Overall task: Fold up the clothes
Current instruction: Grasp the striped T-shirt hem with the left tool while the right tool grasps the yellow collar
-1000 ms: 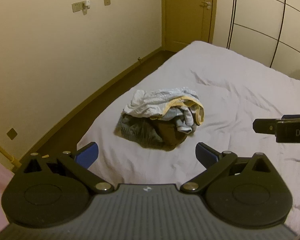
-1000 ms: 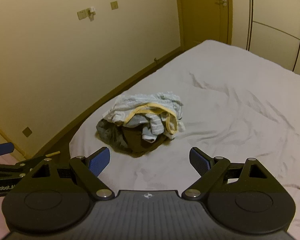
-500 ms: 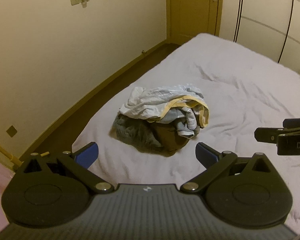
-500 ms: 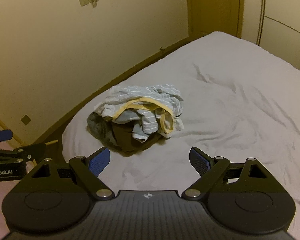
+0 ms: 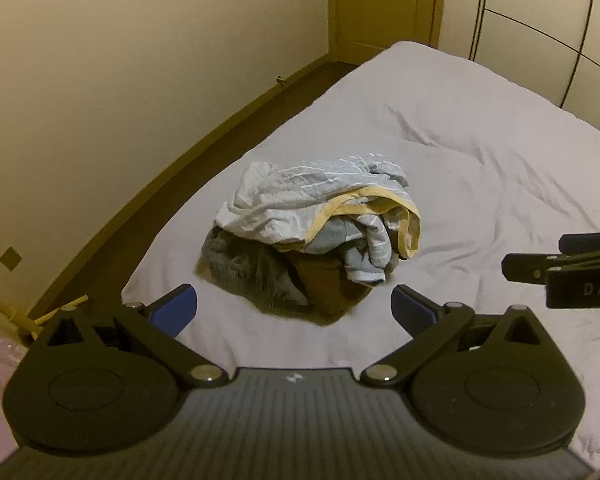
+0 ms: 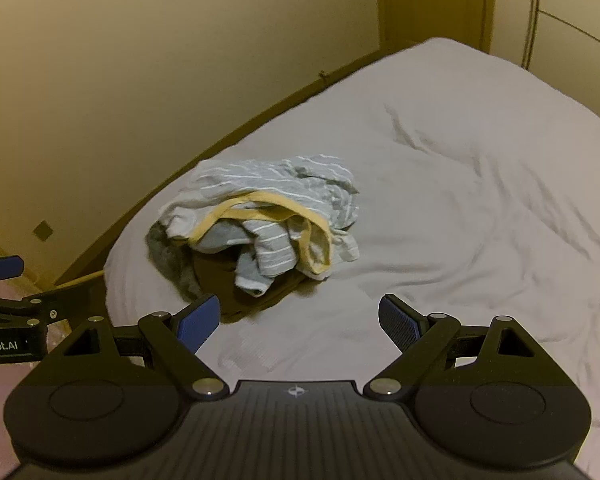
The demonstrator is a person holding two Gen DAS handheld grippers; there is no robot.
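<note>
The crumpled heap of striped pale-blue, grey and brown clothes [image 5: 312, 236] lies ahead of both empty, spread-jawed grippers, nearer the left gripper [image 5: 294, 308] than the right gripper [image 6: 299, 318].

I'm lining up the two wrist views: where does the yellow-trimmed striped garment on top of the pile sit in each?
Left wrist: striped garment just left of centre, above the open left tongs.
Right wrist: striped garment left of centre, beyond the open right tongs.
Shared landmark: door at the top.

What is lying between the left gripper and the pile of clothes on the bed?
Nothing: in the left wrist view only bare white bed sheet separates the open left gripper from the pile of clothes.
</note>
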